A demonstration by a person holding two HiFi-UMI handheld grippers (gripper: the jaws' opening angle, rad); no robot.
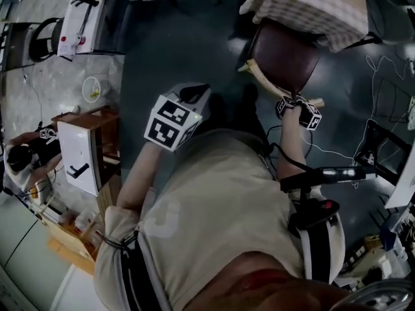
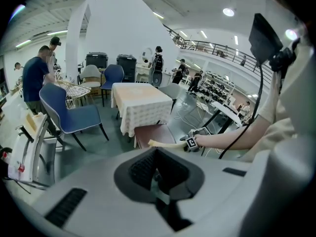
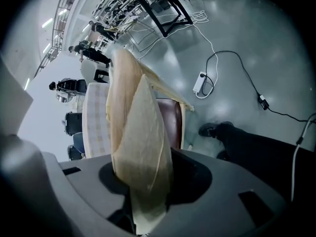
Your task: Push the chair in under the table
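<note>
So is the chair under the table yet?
Still out. The chair shows nearly its whole seat clear of the table; the right hand-held gripper is shut on its back rail.

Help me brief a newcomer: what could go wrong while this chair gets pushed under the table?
The right gripper alone holds the chair's wooden backrest, toward one end, so a push may swivel the chair rather than drive it straight. The tablecloth hangs low over the seat and could catch and drag. A power strip lies on the floor nearby, where a veering leg might snag it.
</note>
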